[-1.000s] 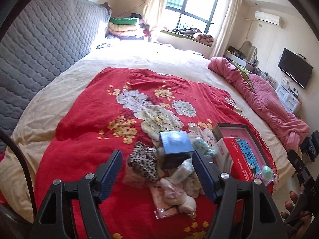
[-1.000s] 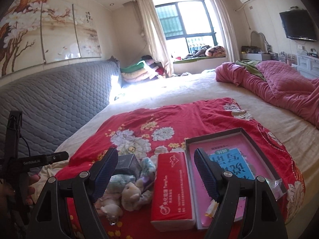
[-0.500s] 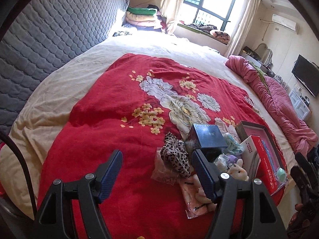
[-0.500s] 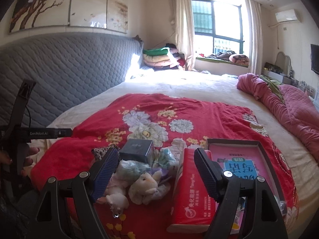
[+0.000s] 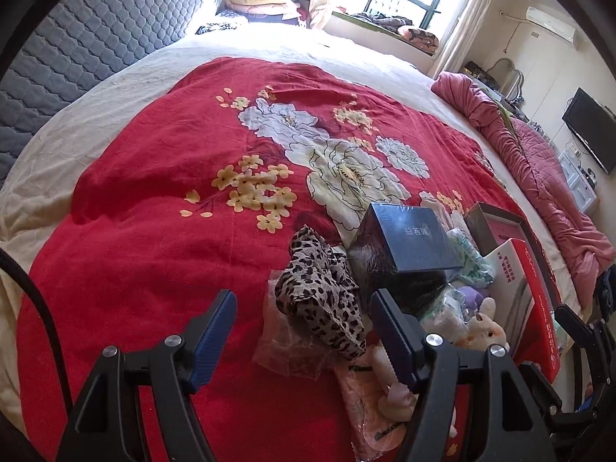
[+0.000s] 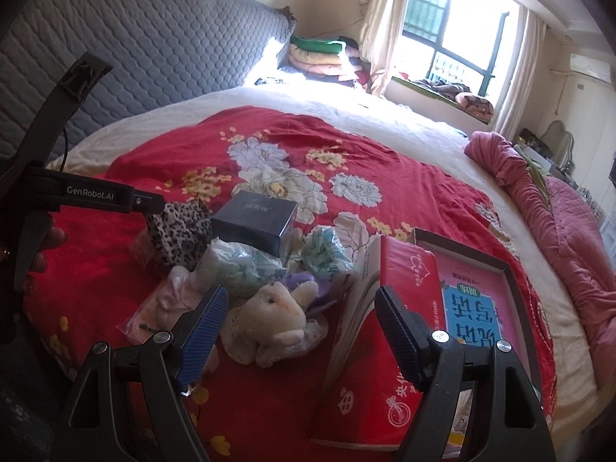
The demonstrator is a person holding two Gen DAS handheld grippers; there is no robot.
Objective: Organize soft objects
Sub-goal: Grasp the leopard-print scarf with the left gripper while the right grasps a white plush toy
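Observation:
A pile of soft things lies on the red floral bedspread (image 5: 154, 200): a leopard-print cloth (image 5: 319, 288) on a clear bag, a cream plush rabbit (image 6: 273, 315), a purple plush (image 6: 304, 281), bagged green-white fabric (image 6: 246, 269) and a pink bagged item (image 5: 365, 396). My left gripper (image 5: 302, 323) is open and empty just above the leopard cloth. My right gripper (image 6: 300, 327) is open and empty over the plush rabbit. The leopard cloth also shows in the right wrist view (image 6: 179, 227).
A dark blue box (image 5: 408, 242) sits on the pile. A red tissue pack (image 6: 389, 346) stands beside an open tray with a pink book (image 6: 473, 308). A pink quilt (image 5: 539, 177) lies at the right. A grey padded headboard (image 6: 134, 50) is at the left.
Both grippers have tilted down and moved closer to the pile. The left one has shifted left over the leopard cloth; the right one has swung left from the tissue pack to the plush rabbit.

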